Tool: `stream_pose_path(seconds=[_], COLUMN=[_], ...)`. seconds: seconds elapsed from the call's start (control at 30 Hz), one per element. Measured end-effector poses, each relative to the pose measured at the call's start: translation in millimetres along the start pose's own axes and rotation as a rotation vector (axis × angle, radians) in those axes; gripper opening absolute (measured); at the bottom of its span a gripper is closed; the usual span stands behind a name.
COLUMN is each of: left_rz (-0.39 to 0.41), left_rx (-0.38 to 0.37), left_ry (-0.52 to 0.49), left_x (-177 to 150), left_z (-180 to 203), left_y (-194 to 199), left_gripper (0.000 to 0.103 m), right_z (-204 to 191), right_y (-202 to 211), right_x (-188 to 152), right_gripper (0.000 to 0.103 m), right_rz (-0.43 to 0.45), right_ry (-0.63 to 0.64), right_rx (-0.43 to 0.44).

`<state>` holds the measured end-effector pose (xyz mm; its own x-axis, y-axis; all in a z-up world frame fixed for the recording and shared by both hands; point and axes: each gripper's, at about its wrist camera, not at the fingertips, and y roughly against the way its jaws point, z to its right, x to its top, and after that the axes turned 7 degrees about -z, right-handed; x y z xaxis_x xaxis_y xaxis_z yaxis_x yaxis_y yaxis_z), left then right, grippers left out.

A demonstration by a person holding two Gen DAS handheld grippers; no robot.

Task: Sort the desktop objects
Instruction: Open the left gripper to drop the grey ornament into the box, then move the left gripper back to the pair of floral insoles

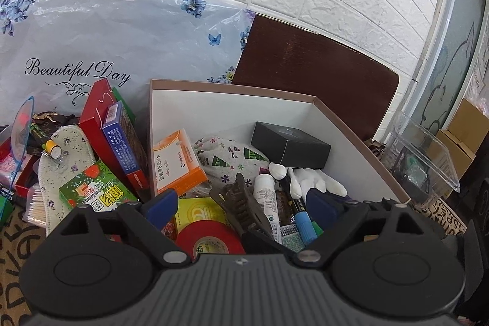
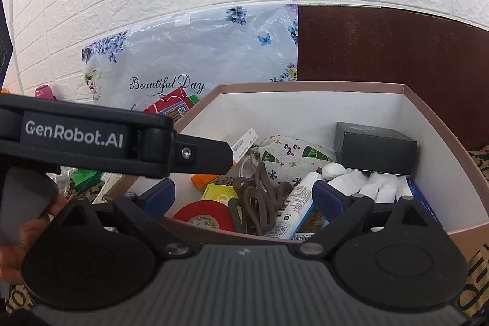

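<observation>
A white-lined cardboard box [image 1: 232, 109] [image 2: 308, 112] holds a black box [image 1: 290, 144] [image 2: 374, 148], a patterned cloth pouch [image 1: 226, 155] [image 2: 290, 156], an orange medicine box [image 1: 177, 161], a brown hair claw [image 1: 241, 203] [image 2: 256, 200], red tape [image 1: 207, 237] [image 2: 204, 213], a white tube [image 1: 266, 197] [image 2: 298, 203] and white gloves [image 1: 308, 182] [image 2: 366, 185]. My left gripper [image 1: 241, 203] is open over the box, empty. My right gripper [image 2: 244, 194] is open above the box's near edge, empty. The left gripper's body [image 2: 91, 139] crosses the right wrist view.
Left of the box lies a pile: red and blue boxes [image 1: 122, 139], a green packet [image 1: 94, 191], an insole [image 1: 61, 164], a marker [image 1: 45, 142]. A floral plastic bag [image 1: 107, 35] leans on the brick wall. A clear plastic container [image 1: 424, 158] stands at right.
</observation>
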<state>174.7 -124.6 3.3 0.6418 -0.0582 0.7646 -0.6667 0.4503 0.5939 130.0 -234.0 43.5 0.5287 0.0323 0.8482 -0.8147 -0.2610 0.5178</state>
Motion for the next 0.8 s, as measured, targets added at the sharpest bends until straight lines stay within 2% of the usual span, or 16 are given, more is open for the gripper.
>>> stream_pose_path(seconds=[0.03, 0.37, 0.53, 0.8], left_rz=[0.002, 0.021, 0.036, 0.063], left_rx=[0.000, -0.012, -0.005, 0.020], left_ry=[0.000, 0.042, 0.074, 0.153], left_x=[-1, -25, -44, -79], left_z=[0, -3, -8, -26], left_y=[2, 33, 52, 85], left_gripper=[0.094, 0.094, 0.094, 0.094], right_z=[-1, -24, -46, -83], right_y=[2, 26, 37, 51], right_x=[0, -6, -15, -31], right_gripper=[0.098, 0.098, 0.098, 0.098], right_rz=[0.002, 0.004, 0.012, -0.009], right_ry=[0.002, 0.038, 0.098, 0.162], right_rx=[0.002, 0.037, 0.043, 0.107])
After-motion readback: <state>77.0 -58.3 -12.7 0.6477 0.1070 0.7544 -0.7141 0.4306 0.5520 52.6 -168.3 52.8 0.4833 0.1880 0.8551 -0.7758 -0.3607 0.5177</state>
